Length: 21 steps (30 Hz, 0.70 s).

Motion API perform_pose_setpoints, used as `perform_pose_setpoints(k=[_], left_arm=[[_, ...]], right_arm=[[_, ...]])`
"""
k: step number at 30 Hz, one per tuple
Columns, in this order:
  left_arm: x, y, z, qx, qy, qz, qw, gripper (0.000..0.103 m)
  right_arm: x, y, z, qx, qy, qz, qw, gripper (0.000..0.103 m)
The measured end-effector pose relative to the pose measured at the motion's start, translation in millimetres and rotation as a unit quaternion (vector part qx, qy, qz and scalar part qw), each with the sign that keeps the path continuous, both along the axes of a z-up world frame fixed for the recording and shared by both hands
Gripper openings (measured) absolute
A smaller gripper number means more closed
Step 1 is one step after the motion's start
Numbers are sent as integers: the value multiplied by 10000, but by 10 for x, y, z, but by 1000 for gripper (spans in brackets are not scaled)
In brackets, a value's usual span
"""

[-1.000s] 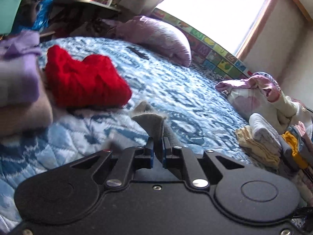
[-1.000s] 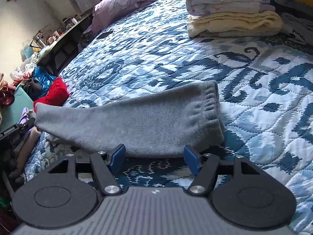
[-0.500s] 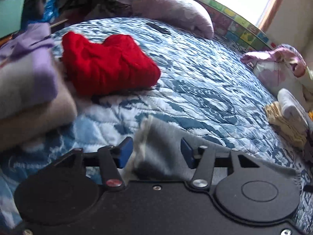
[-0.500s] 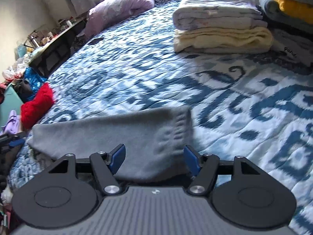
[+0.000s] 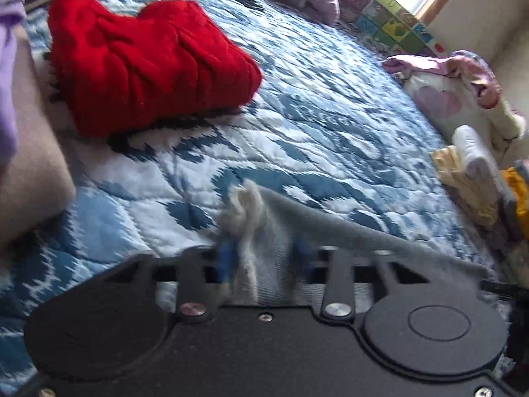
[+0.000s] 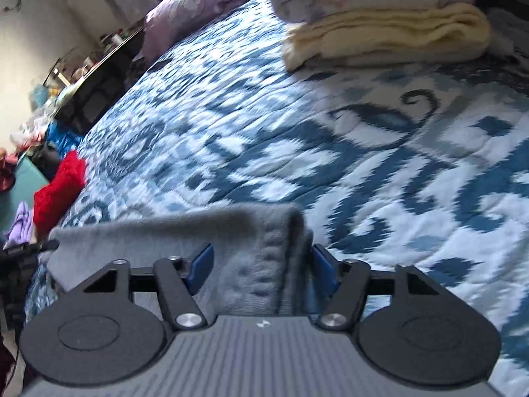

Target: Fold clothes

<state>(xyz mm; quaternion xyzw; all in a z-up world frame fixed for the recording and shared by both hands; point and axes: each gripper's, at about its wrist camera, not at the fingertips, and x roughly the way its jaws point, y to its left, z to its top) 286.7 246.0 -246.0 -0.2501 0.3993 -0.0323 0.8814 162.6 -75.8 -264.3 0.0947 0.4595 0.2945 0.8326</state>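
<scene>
A grey knit garment (image 6: 155,244) lies folded in a long strip on the blue patterned quilt (image 6: 297,152). My right gripper (image 6: 261,264) is open, its blue pads either side of the garment's ribbed cuff end. My left gripper (image 5: 264,254) is open too, straddling the other end of the grey garment (image 5: 330,235), where a pale frayed tuft sticks up. The garment rests on the bed between both sets of jaws; neither pair presses it.
A folded red knit (image 5: 145,69) lies ahead of the left gripper, with beige and purple folded clothes (image 5: 23,125) at the left. Folded cream and white blankets (image 6: 380,23) sit far right. A purple pillow (image 6: 195,10) lies at the bed's head.
The left gripper let go of the grey garment's end and opened as it lowered it to the bed. The right gripper moved forward until the cuff end sat between its open jaws.
</scene>
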Motion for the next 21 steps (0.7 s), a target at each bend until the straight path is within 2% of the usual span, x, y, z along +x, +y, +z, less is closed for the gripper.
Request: perform_pose_setpoints(k=[2,3,4,9,12,14,16,17,18,19,20,21], left_arm=[[-28,-12,4,-79,-43,25,10000,13],[-40,-39,28,-46,-71,52,10000,12],[-45,-63,73,-24,-131,82,9999,11],[-36,-149,413,-112,-593,159,9981,10],[44,-259,645,-120,-838,79,9964,11],[141,-310,716,-215,-925,61,9955,11],[263,-350,673,-202,-840,110,9962,13],[345,-388,600,13,-698,122,9975,20],[429,-441,494,363,-475,96,9982,27],[468,-470,380,727,-188,110,9971,39],[496,-494,266,1088,112,138,9939,38],[467,-515,228,1260,114,71,9919,38]], right_arm=[[-39,35,-4,71,-38,68,9999,51],[-67,48,6,118,-60,88,9999,38],[-94,60,16,165,-83,107,9998,34],[-207,3,248,362,-395,83,9985,32],[-154,-128,492,584,-494,-103,9970,32],[-104,-205,638,634,-564,-256,9961,32],[20,-293,662,680,-452,-427,9957,35],[89,-303,622,572,-366,-531,9963,39],[157,-291,542,369,-272,-629,9970,50],[218,-274,445,134,-187,-696,9973,54],[268,-258,354,-121,-120,-735,9971,54],[281,-257,303,-321,-134,-712,9969,54]])
